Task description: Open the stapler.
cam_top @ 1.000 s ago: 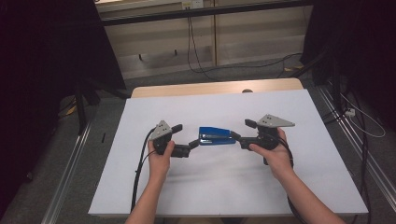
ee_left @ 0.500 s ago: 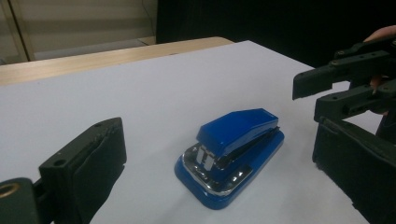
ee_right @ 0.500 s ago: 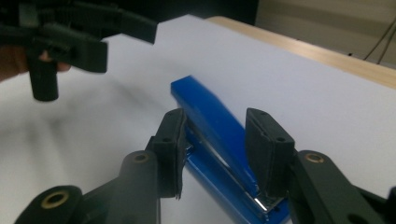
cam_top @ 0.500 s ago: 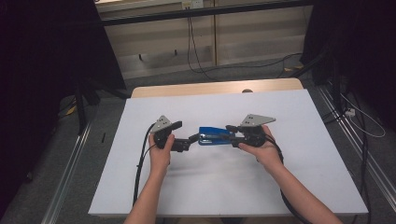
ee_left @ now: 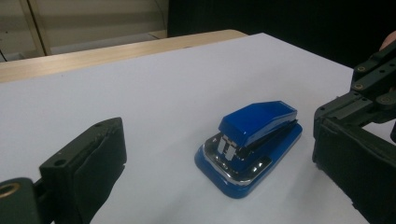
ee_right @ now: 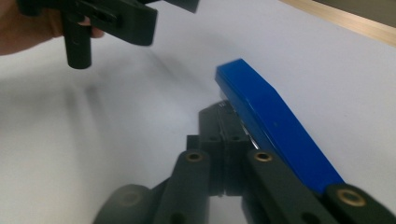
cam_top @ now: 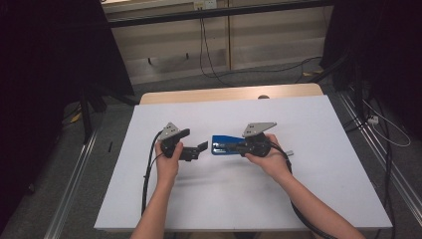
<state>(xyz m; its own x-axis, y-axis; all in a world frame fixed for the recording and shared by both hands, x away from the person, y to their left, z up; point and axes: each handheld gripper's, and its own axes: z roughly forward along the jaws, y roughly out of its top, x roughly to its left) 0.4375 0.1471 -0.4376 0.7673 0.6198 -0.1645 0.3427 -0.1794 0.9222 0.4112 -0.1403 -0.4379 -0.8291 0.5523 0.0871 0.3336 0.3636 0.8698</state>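
Stapler [cam_top: 225, 144] sits flat near the table [cam_top: 318, 199] centre, a bit toward the far edge, long axis running left-right. Blue lid is down, chrome nose points at the left claw [cam_top: 201, 147].

Right claw [cam_top: 238, 148] is at the stapler's right end. In the right gripper view its jaws look closed together alongside the blue lid, low by the base. Can't tell whether they pinch a part of the stapler or just rest against it. Treat the grip as unproven.

Left claw is wide open, holding nothing, just beside the nose end but apart from it. In the left gripper view the stapler [ee_left: 250, 144] sits between and beyond its 2 jaws.

Step in hand, as I read it: secure the stapler with both claws, 1 per end.

How to do it well:
- Keep the right claw steady so the stapler doesn't skate on the smooth white sheet.
- Bring the left claw in low and straight along the stapler's axis, jaws straddling the sides of the base, not the lid.
- Close on the base. Pinching the lid top-down could fire a staple or pivot the body.
- Close slowly. Glossy plastic and chrome are likely slippery, so seat the pads on flat sides.
- Check the right claw's hold before any lift.
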